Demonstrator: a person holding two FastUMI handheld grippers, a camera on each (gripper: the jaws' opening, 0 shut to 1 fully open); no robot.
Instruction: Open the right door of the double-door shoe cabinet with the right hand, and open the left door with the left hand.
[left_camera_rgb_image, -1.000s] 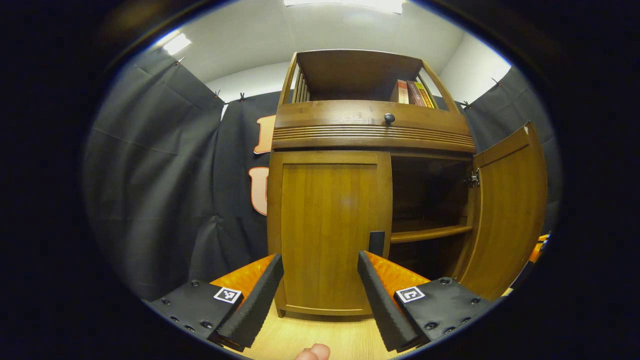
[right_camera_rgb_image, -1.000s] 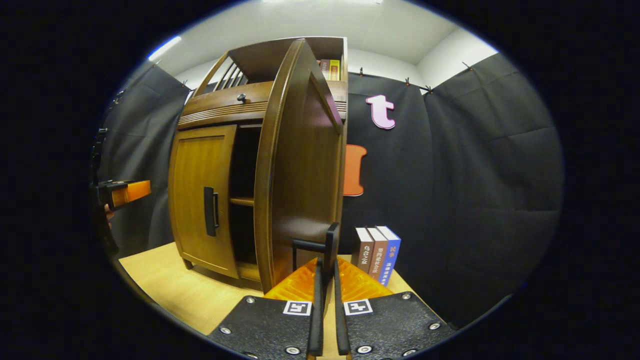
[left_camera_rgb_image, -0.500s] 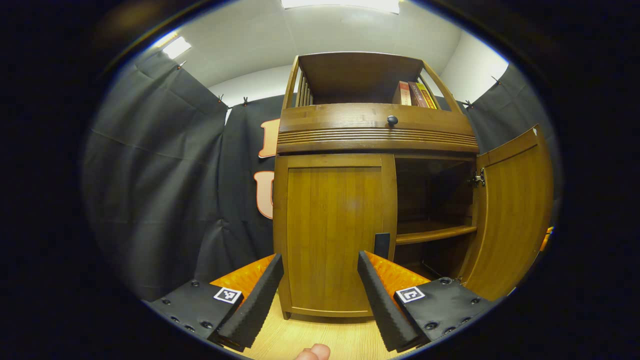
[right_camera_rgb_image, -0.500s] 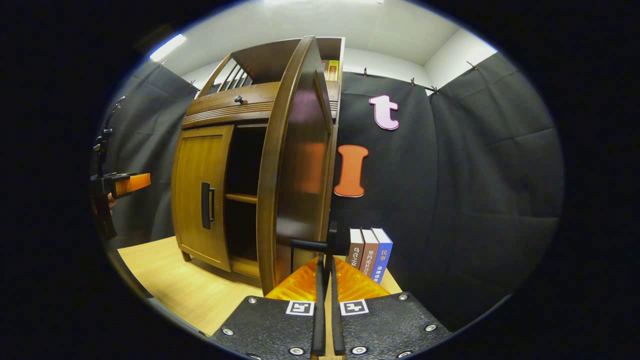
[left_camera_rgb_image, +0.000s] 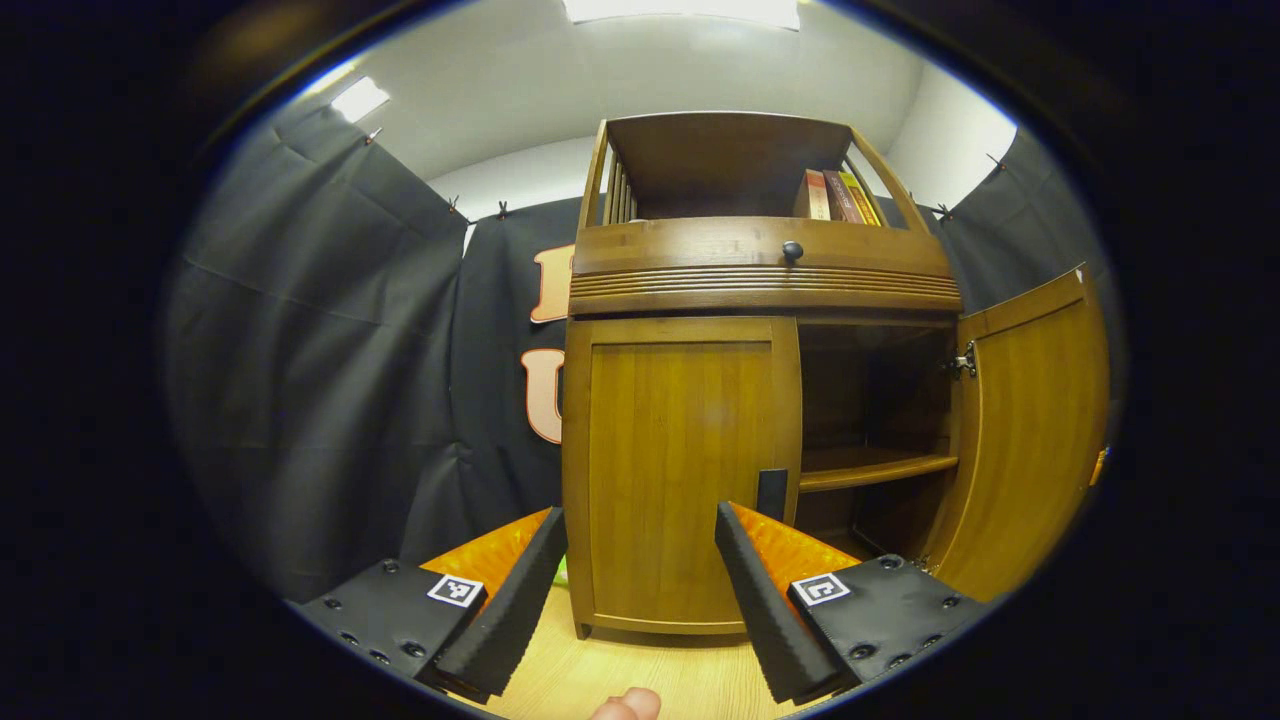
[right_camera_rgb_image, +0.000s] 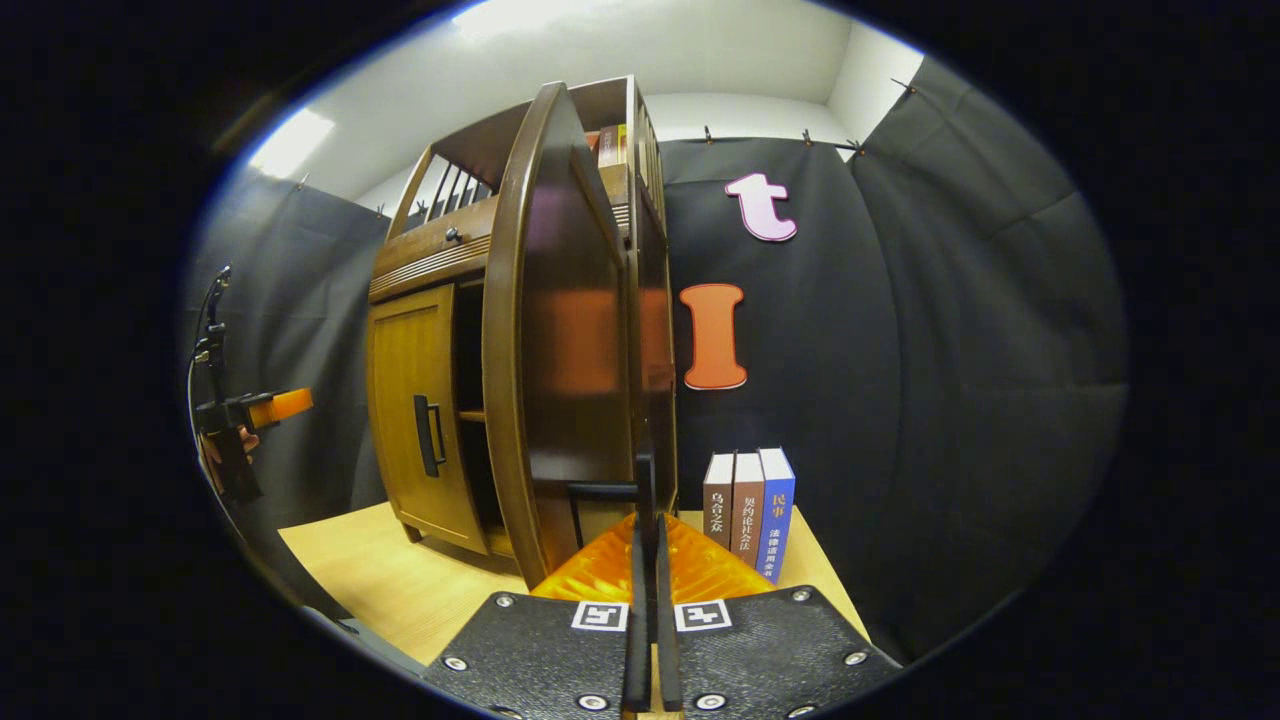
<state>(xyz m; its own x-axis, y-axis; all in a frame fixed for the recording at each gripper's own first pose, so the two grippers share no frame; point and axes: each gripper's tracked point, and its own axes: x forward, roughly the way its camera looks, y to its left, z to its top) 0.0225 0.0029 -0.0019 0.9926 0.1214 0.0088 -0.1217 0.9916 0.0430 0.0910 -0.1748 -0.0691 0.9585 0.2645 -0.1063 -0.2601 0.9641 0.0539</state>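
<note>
Meanwhile right gripper (right_camera_rgb_image: 648, 560) clamps glossy wooden right door's (right_camera_rgb_image: 560, 330) slim handle (right_camera_rgb_image: 640, 490).

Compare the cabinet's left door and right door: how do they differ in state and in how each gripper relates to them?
The left door is closed; the right door stands swung open. The left gripper is open, short of the left door's handle; the right gripper is shut on the right door's handle. Both are brown wood.
</note>
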